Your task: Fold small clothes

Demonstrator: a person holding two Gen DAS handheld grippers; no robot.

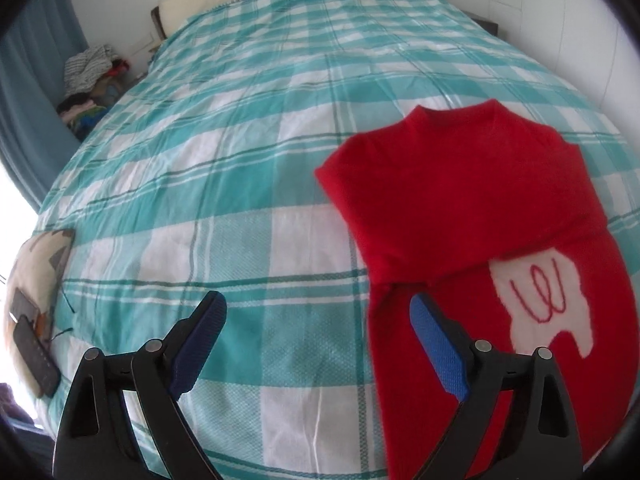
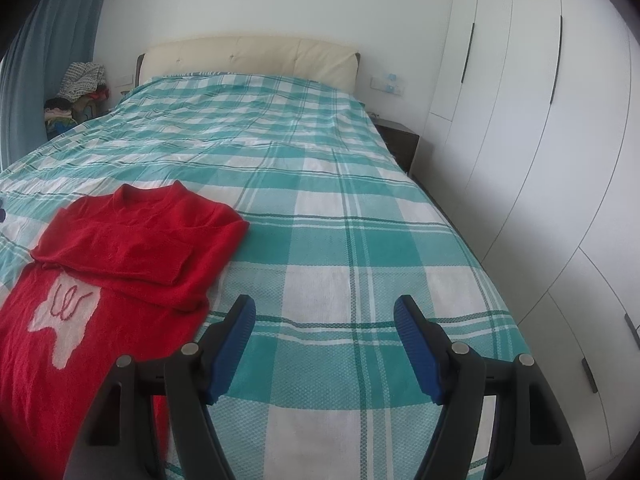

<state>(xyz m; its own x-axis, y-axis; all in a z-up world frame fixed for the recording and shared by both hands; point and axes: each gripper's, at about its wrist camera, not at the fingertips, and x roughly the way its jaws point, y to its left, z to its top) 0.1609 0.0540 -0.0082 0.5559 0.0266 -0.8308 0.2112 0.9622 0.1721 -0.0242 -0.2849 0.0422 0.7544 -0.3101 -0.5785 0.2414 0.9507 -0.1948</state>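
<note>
The sweater (image 1: 472,208) lies flat on the bed (image 1: 240,160), near its foot end, red knit with a white patch (image 1: 540,304) on the chest; both sleeves look folded across the upper body, the collar pointing toward the headboard (image 2: 248,56). It should handle as light, soft and limp: it will sag and drape from any pinch, cling a little to the checked cover, and nothing about it is fragile. The best hold is probably at the hem corners or the side edges near the bottom, pinching through the layers so the lower half can be carried up over the sleeves. The left tool (image 1: 316,340) stands wide with nothing between its pads, one finger over the sweater's edge, the other over bare cover. The right tool (image 2: 324,340) is also spread and empty, over bare cover just beside the sweater. At the bed's left edge sit a cushion (image 1: 36,264) with dark devices (image 1: 36,360) on it, well apart from the work. A clothes pile (image 2: 80,92) by the curtain (image 2: 44,60) and the wardrobe (image 2: 540,140) stay clear, so nothing blocks the fold
</note>
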